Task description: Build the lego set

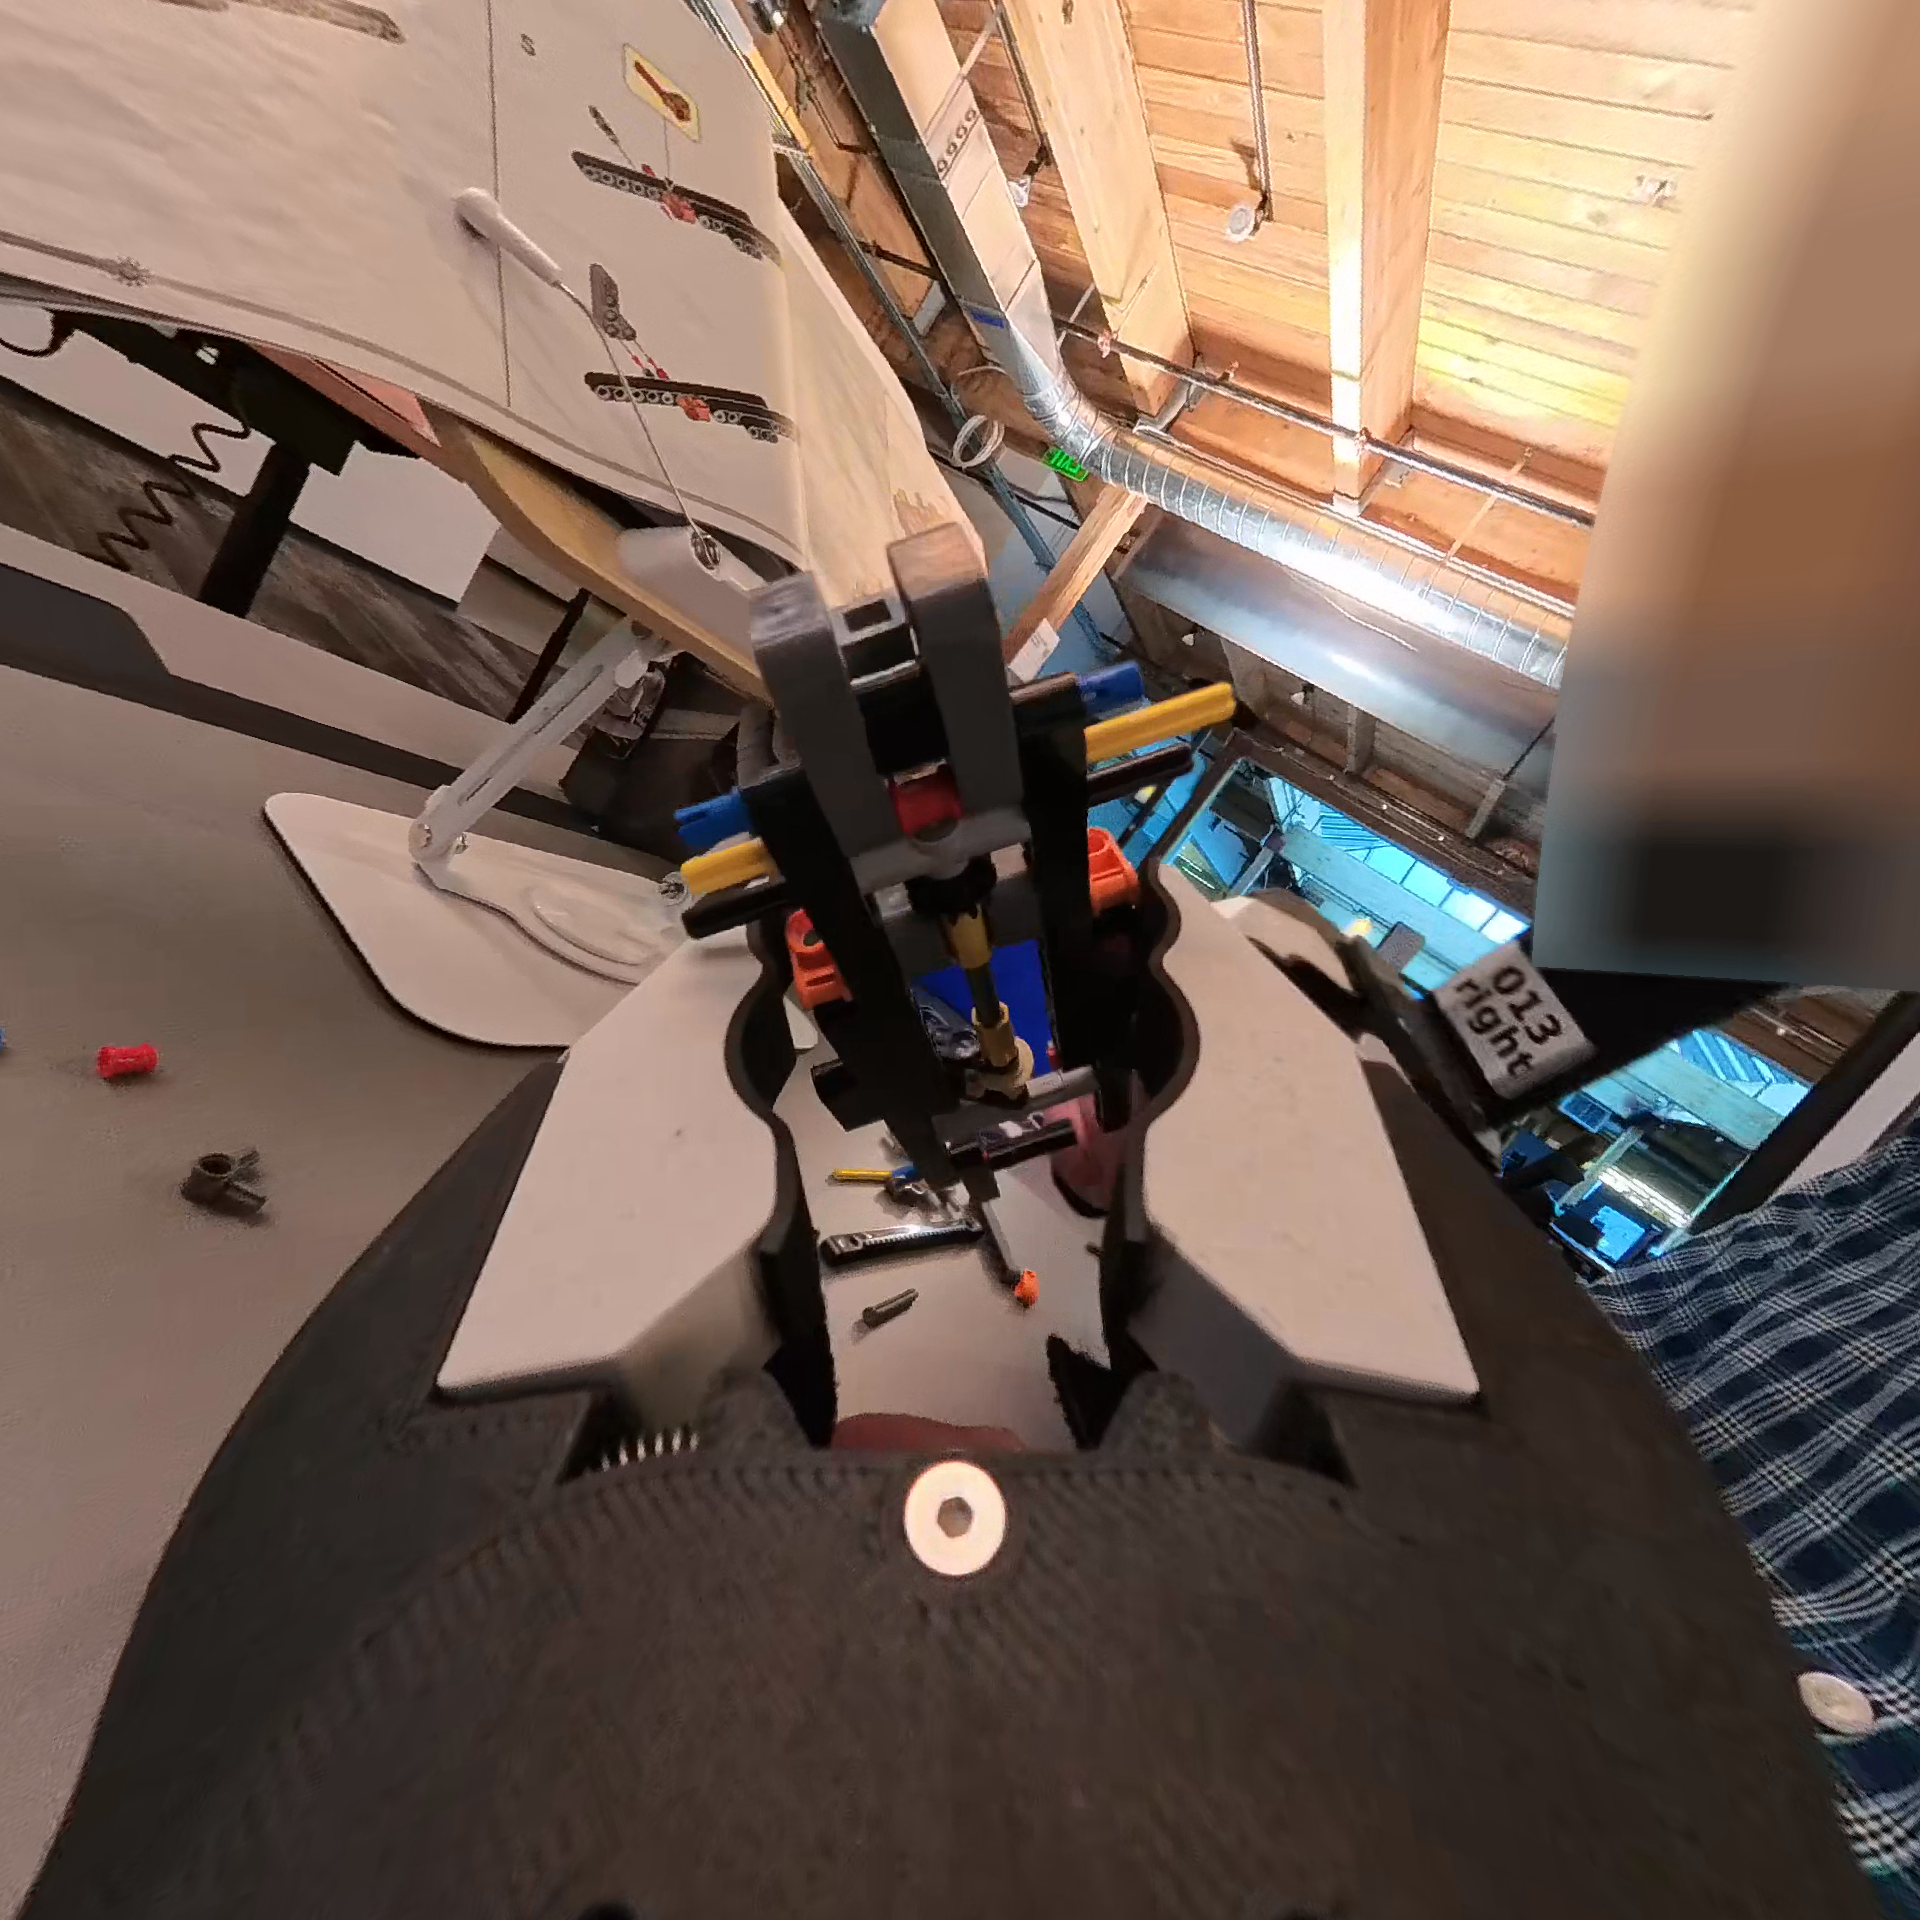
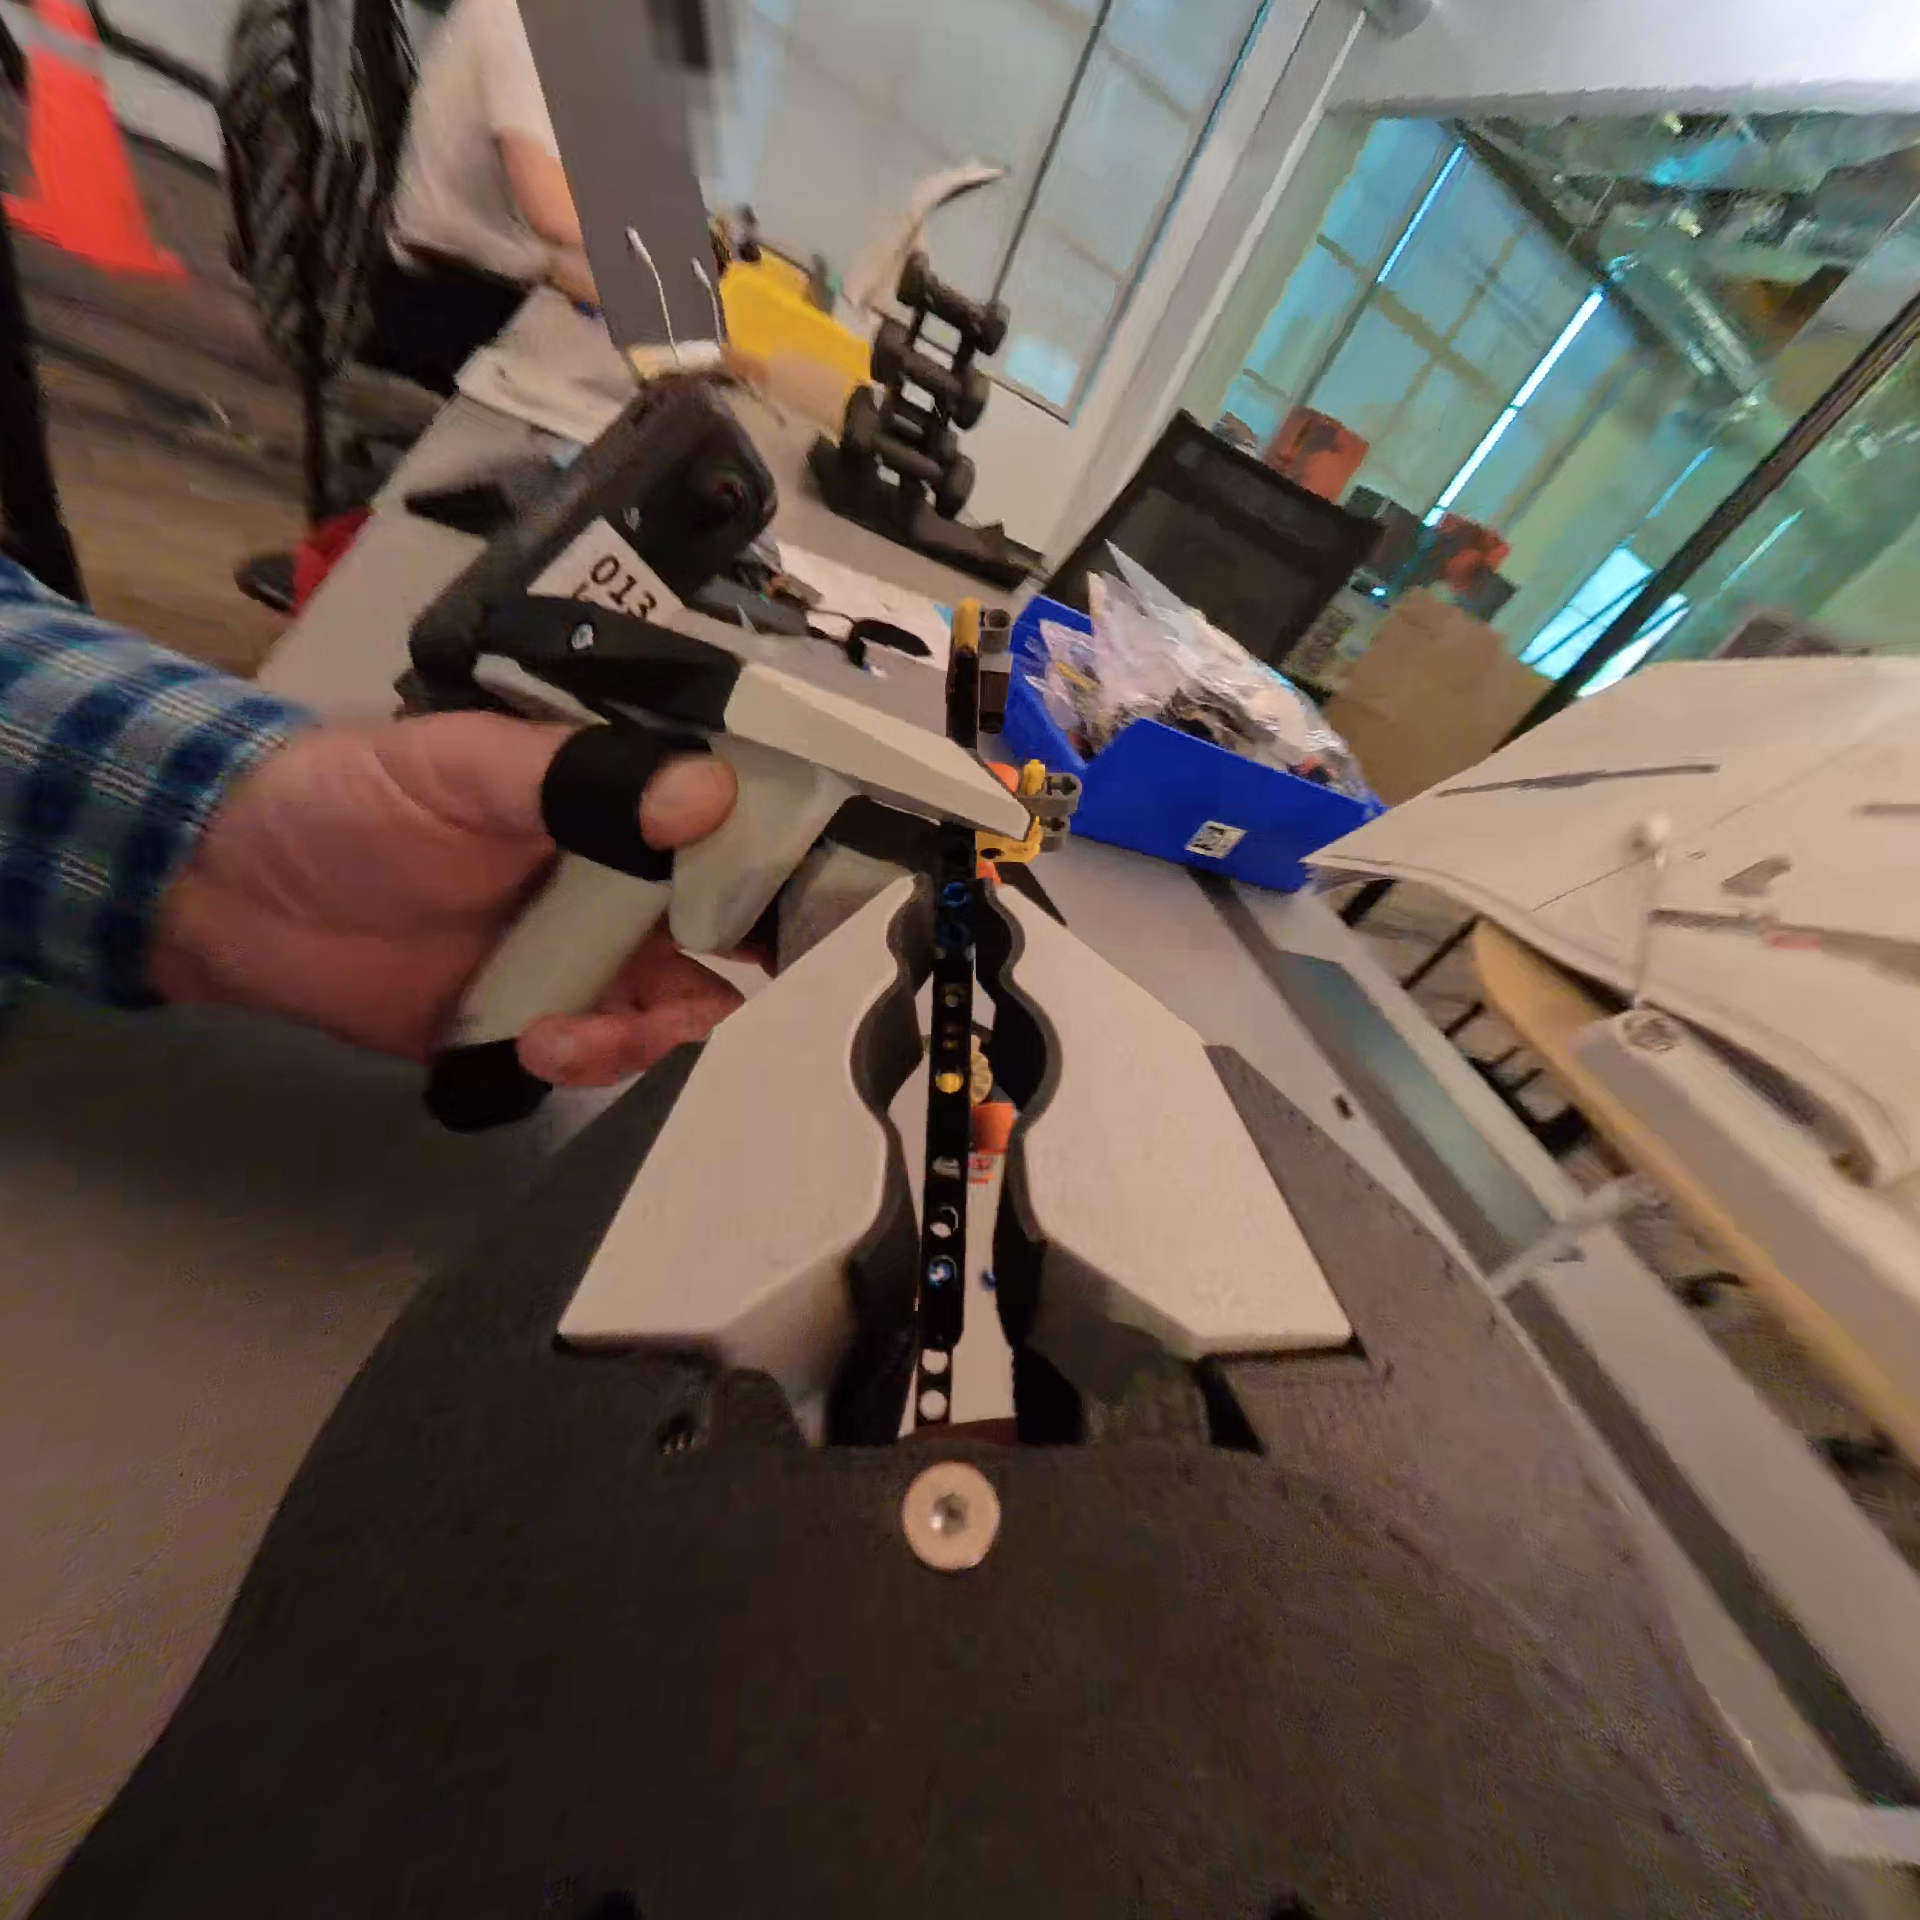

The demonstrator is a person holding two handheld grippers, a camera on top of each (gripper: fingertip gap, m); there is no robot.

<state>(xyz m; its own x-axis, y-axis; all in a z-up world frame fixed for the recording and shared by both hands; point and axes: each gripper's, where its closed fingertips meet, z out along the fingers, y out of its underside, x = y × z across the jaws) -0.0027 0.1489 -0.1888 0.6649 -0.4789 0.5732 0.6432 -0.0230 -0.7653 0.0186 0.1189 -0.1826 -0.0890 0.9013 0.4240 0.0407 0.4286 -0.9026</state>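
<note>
- The lego assembly [image 1: 914, 831] is held up off the table, caught between both grippers at once. It's made of long black beams with yellow, blue and black axles stuck out sideways, plus orange and red connectors.
- The left gripper [image 1: 961, 935] is clamped on the assembly from below, with the black beams pinched between its grey fingers [image 1: 644, 1174] and most of the build poking out past the tips.
- The right gripper [image 2: 951, 1039] is closed on one long black beam [image 2: 943, 1143] of the same build, seen edge-on running right down the slot between its fingers [image 2: 748, 1174].
- In the right wrist view the left gripper [image 2: 1013, 821] is seen from the side, held by a hand [image 2: 416, 873] in a plaid sleeve.
- The grey table [image 1: 156, 1299] is littered with loose bits: a red bush [image 1: 127, 1060], a dark connector [image 1: 223, 1179] and a few small pins glimpsed between the left fingers.
- An open instruction booklet [image 1: 416, 260] is propped on a white stand [image 1: 499, 914].
- A blue bin [image 2: 1174, 779] stuffed with bagged parts is parked at the far edge.
- Overhead, wooden ceiling beams [image 1: 1382, 260] and a silver duct [image 1: 1299, 561] can be made out.
</note>
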